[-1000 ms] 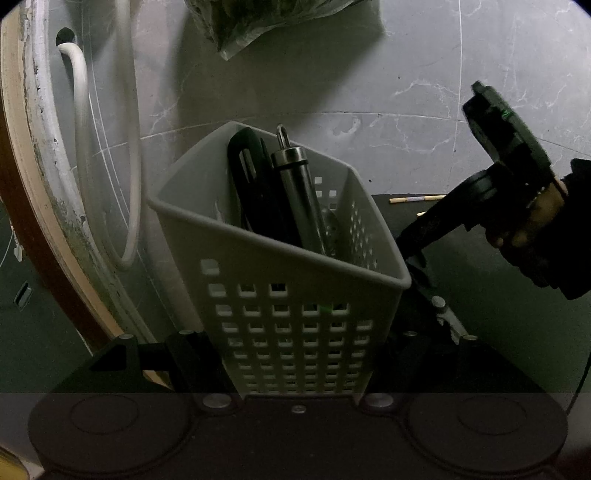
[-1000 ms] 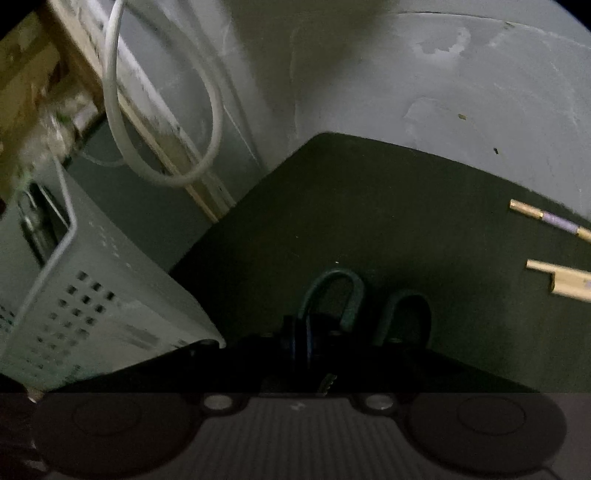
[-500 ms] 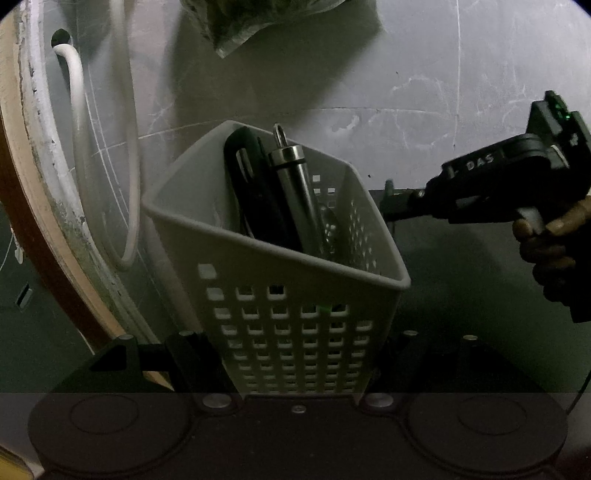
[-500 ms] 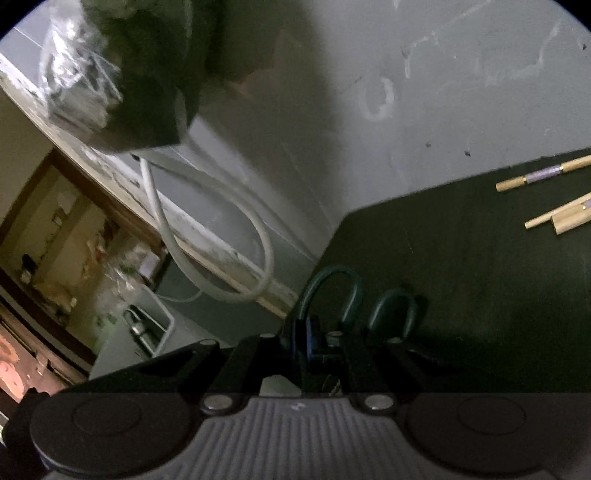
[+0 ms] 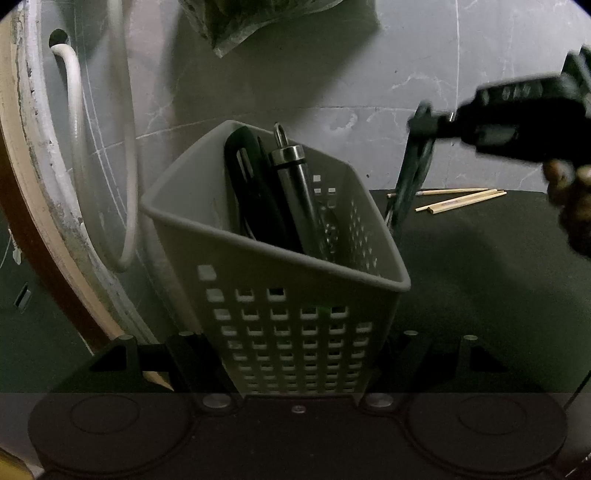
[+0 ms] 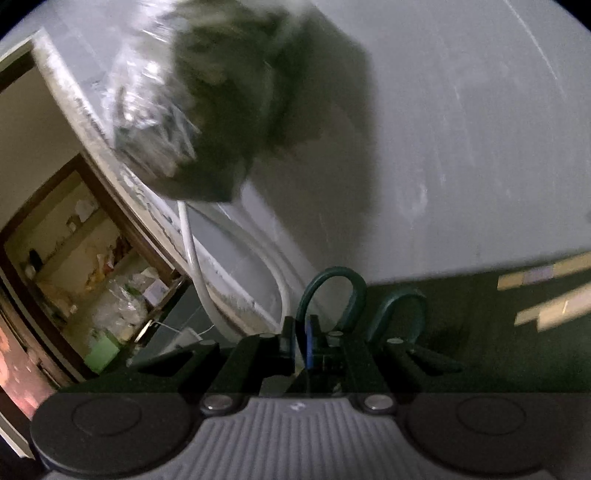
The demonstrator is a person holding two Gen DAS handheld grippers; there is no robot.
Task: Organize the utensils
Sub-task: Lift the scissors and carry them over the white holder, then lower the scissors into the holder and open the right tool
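A grey perforated utensil basket (image 5: 295, 295) stands between my left gripper's fingers, which are shut on its lower wall. It holds a black slotted utensil (image 5: 251, 177) and a steel-handled tool (image 5: 295, 184). My right gripper (image 6: 314, 350) is shut on green-handled scissors (image 6: 332, 291). In the left wrist view the right gripper (image 5: 428, 125) holds the scissors (image 5: 410, 177) hanging blade-down just right of the basket's rim, above the dark mat (image 5: 480, 266).
Wooden chopsticks (image 5: 458, 197) lie on the mat behind the scissors; they also show in the right wrist view (image 6: 546, 291). A white hose (image 5: 125, 155) loops along the left wall. A plastic bag of greens (image 5: 251, 18) hangs above.
My right gripper has lifted the scissors off the mat, swung them upright and carried them toward the basket's right side. The basket and left gripper stayed put.
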